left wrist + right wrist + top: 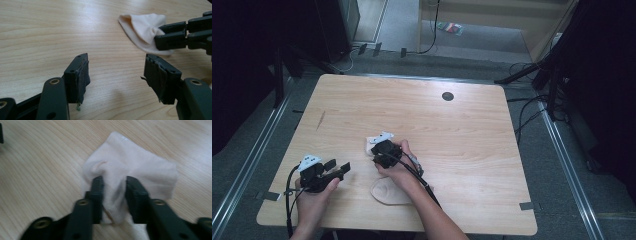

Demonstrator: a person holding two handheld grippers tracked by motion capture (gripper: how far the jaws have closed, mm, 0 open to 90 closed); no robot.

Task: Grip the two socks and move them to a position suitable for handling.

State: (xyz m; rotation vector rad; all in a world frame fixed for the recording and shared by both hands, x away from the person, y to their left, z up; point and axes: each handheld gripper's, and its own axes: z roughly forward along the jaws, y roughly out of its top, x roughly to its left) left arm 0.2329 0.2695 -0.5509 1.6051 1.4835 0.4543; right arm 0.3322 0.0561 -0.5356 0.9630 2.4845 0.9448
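A pale cream sock [142, 165] lies bunched on the wooden table [422, 120]. My right gripper [114, 181] is shut on a fold of it, with cloth squeezed between the jaws. In the high view that gripper [378, 151] sits at the table's centre-left, the sock [368, 148] poking out at its left. A second cream sock [386, 194] lies flat by the right forearm. My left gripper [340, 168] rests near the front left, open with nothing between its jaws. In the left gripper view, my left gripper [116, 60] faces the sock [140, 26] and the right gripper [172, 37].
A small black round grommet [447, 96] sits in the table's far side. Cables [527, 112] and dark stands lie on the floor to the right. Metal rails [247, 165] run along the floor on both sides.
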